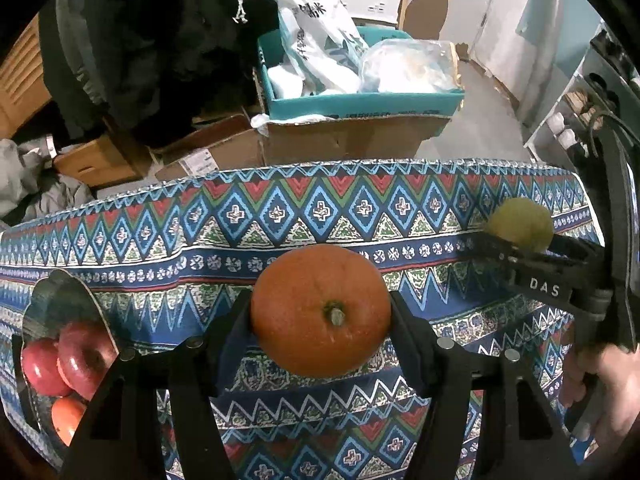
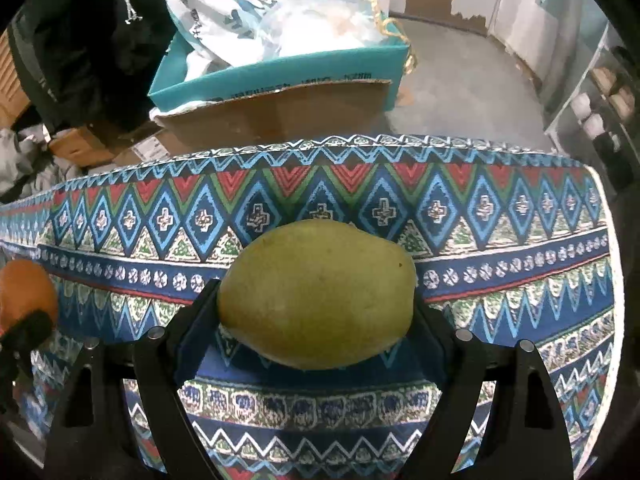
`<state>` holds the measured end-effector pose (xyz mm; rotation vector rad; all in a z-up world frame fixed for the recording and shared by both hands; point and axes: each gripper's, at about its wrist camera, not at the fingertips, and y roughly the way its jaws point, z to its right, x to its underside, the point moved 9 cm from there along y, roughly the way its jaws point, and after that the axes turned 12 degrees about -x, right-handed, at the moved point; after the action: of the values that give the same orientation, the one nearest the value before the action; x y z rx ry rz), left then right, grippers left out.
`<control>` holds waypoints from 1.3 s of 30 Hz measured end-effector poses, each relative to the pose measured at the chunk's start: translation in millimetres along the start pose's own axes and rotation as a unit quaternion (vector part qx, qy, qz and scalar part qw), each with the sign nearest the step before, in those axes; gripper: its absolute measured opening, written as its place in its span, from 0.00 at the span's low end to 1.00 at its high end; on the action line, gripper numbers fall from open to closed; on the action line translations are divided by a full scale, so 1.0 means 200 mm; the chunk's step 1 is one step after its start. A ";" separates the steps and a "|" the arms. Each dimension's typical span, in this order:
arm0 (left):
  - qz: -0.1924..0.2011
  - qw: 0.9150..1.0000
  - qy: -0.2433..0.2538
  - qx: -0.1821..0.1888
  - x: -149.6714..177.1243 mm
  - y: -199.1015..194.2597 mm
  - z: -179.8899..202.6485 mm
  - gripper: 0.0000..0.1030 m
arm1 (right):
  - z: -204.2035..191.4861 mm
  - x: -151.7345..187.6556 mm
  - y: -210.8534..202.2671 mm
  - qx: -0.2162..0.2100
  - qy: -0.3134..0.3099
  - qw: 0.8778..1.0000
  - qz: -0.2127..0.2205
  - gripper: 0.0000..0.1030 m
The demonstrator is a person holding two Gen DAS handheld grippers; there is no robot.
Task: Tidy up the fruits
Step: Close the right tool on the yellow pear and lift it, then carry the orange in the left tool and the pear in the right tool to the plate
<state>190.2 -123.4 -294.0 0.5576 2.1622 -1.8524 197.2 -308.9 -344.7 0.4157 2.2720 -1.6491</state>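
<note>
My left gripper (image 1: 320,312) is shut on an orange (image 1: 320,310), stem facing the camera, held over the patterned tablecloth (image 1: 280,216). My right gripper (image 2: 316,300) is shut on a green mango (image 2: 316,294) above the same cloth (image 2: 500,280). In the left wrist view the right gripper (image 1: 516,240) with the mango (image 1: 520,222) is at the right. In the right wrist view the orange (image 2: 26,292) shows at the left edge. A clear bowl (image 1: 60,300) at the left holds two red apples (image 1: 68,360) and an orange fruit (image 1: 66,416).
Beyond the table's far edge stand a teal box (image 1: 360,100) full of plastic bags, brown cardboard boxes (image 1: 340,140) and a dark coat (image 1: 140,40). A shelf with bottles (image 1: 560,132) is at the right. Grey floor lies behind.
</note>
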 end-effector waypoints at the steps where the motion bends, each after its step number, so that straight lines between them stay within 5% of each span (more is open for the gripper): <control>1: 0.002 1.000 -0.001 0.000 0.00 -0.01 0.00 0.65 | 0.00 0.00 -0.01 0.001 -0.001 1.000 0.003 0.83; 21: 0.053 0.998 -0.017 -0.008 -0.02 -0.30 -0.10 0.65 | -0.18 -0.02 -0.42 0.039 -0.055 0.995 0.067 0.83; 39: 0.099 0.994 -0.037 -0.018 0.00 -0.58 -0.30 0.65 | -0.38 -0.05 -0.77 0.021 -0.087 0.988 0.124 0.83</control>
<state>143.2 -77.9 -180.9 0.6587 2.0087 -1.6985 138.3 -283.0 -184.6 0.5203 1.9741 -1.5453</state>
